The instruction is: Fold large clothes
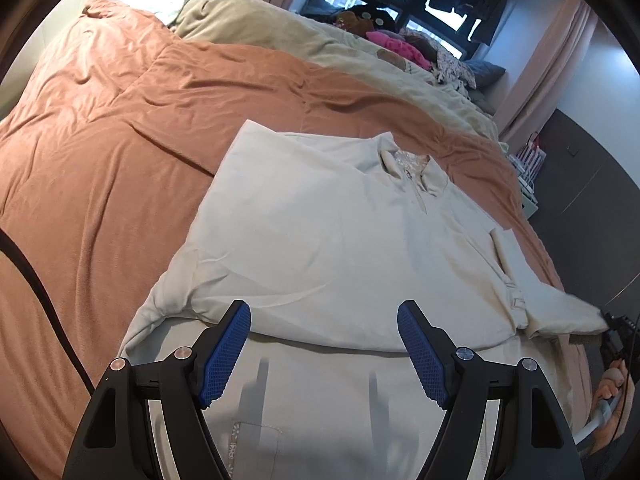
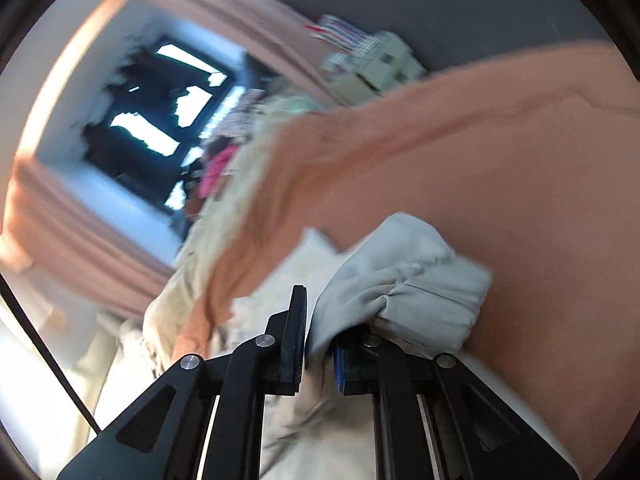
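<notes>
A large cream shirt (image 1: 320, 240) lies spread on the orange bedspread (image 1: 100, 140), collar (image 1: 404, 164) away from me, its left sleeve folded in over the body. My left gripper (image 1: 324, 344) is open and empty, hovering over the shirt's lower part. In the left wrist view the shirt's right sleeve (image 1: 560, 304) stretches out to the right edge of the bed. My right gripper (image 2: 318, 348) is shut on that sleeve's cuff (image 2: 412, 288), which bunches over the jaws. The right wrist view is blurred by motion.
A beige blanket (image 1: 312, 28) and a pile of coloured clothes (image 1: 400, 44) lie at the far side of the bed by the window. Pink curtains (image 1: 544, 68), a grey wall and a small shelf (image 1: 528, 168) stand to the right. A black cable (image 1: 36, 280) crosses the bedspread on the left.
</notes>
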`<action>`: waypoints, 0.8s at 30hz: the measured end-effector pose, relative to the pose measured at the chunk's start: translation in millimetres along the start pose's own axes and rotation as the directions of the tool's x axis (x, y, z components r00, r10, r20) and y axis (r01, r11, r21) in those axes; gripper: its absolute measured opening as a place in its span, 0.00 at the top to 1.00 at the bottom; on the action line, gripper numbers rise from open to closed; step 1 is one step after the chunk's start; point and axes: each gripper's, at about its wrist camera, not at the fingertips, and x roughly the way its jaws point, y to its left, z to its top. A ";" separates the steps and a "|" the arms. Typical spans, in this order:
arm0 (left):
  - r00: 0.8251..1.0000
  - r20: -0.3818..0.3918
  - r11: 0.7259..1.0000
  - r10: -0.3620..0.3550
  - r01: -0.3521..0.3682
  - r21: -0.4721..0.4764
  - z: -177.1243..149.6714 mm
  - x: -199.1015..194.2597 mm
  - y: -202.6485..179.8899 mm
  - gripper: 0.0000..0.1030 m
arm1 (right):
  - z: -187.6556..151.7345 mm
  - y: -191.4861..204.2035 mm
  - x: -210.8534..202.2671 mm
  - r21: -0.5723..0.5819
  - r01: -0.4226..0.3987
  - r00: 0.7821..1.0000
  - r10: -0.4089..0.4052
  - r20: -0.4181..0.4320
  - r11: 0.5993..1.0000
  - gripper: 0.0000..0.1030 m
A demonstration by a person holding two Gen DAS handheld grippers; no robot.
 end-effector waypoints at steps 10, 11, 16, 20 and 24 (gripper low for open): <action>0.999 0.031 0.998 -0.036 0.038 -0.056 5.9 -13.3 17.7 0.25 | -45.8 107.7 3.3 -0.258 -0.159 0.987 0.150 -0.054 0.953 0.92; 0.999 0.032 0.998 -0.036 0.038 -0.058 5.9 -15.1 20.4 0.25 | -52.2 116.7 8.1 -0.274 -0.168 0.985 0.154 -0.074 0.947 0.92; 0.999 0.037 0.996 -0.036 0.039 -0.085 6.9 -24.6 37.2 0.25 | -55.5 109.8 39.3 -0.394 -0.184 0.980 0.140 -0.138 0.901 0.92; 0.998 0.034 0.990 -0.043 0.048 -0.133 7.9 -26.2 53.7 0.25 | -78.5 118.7 54.7 -0.439 -0.222 0.968 0.142 -0.207 0.871 0.92; 0.999 0.034 0.983 -0.039 0.044 -0.179 9.6 -26.5 66.7 0.25 | -100.7 135.0 92.7 -0.478 -0.233 0.948 0.088 -0.306 0.847 0.92</action>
